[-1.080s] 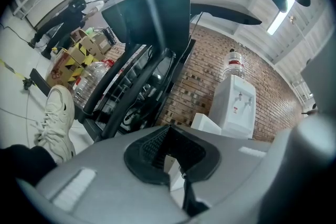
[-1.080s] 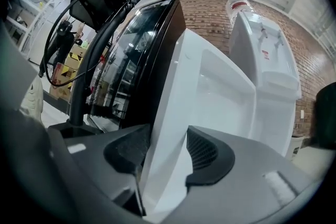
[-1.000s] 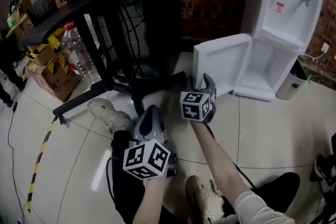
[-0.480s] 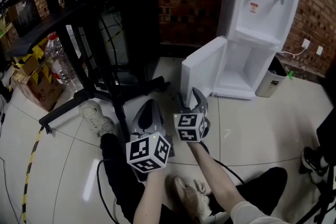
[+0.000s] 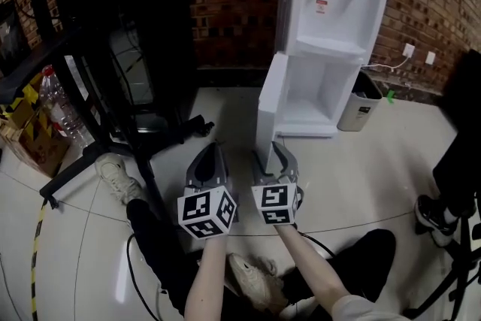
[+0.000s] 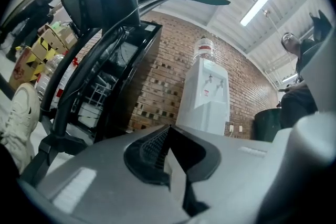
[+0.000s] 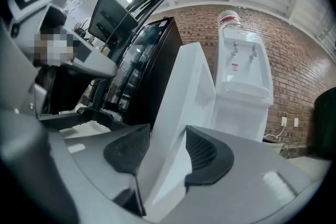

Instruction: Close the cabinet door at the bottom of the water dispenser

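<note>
The white water dispenser (image 5: 331,4) stands against the brick wall, and its bottom compartment (image 5: 319,98) is open. The cabinet door (image 5: 269,98) sticks out toward me, edge-on. My right gripper (image 5: 272,150) is at the door's lower free edge with a finger on each side. In the right gripper view the door (image 7: 184,92) fills the gap of the right gripper (image 7: 161,149), whose jaws are closing and whose pads touch both faces. My left gripper (image 5: 210,150) hangs beside it on the left, apart from the door. In its own view the left gripper (image 6: 167,157) is shut and holds nothing.
A black metal rack (image 5: 98,49) with long floor legs stands to the left. A small grey bin (image 5: 359,105) sits right of the dispenser. A water bottle (image 5: 56,98) and a cardboard box (image 5: 26,139) are at far left. Another person's leg (image 5: 451,162) is at the right.
The door has swung from wide open, inner face showing, to pointing edge-on at me, with the right gripper staying at its edge. Both grippers moved left in the view; the left drew level beside the right.
</note>
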`<state>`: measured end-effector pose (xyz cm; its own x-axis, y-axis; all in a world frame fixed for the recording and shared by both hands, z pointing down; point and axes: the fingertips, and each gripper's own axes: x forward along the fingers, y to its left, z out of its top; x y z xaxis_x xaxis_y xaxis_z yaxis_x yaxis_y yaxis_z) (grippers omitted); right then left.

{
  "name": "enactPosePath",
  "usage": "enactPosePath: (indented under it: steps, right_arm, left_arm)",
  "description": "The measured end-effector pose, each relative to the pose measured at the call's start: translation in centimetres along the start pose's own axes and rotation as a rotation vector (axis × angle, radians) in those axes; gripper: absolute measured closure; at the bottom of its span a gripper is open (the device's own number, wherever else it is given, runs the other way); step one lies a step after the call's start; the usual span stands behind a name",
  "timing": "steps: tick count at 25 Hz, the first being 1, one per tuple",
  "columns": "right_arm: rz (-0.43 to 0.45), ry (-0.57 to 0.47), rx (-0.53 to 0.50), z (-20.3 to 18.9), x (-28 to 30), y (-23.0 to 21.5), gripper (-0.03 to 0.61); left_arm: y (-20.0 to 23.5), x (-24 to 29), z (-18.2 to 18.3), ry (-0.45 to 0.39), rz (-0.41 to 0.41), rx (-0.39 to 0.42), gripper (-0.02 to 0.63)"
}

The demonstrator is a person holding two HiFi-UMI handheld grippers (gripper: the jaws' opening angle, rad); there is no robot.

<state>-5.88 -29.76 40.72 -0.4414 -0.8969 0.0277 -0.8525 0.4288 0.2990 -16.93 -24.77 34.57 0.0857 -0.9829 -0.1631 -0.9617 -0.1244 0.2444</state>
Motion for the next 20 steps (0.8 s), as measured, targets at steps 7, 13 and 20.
enactPosePath:
  steps: [7, 13, 20]
  right_arm:
    - [-0.11, 0.031, 0.044, -2.1, -4.0, -5.6, 0.396]
    - [-0.23, 0.079, 0.08, -4.0, -6.3, -11.1, 0.409]
    - [-0.348, 0.119, 0.118, -5.9, -6.9, -16.2, 0.566]
  left_arm:
    - [-2.0, 1.0, -4.2, 0.086, -0.049, 0.037, 0.6]
    - [-3.4, 1.3, -4.6, 0.069, -0.088, 0.048, 0.6]
    - [-5.3, 2.0, -4.6, 0.051, -0.14, 0.091, 0.6]
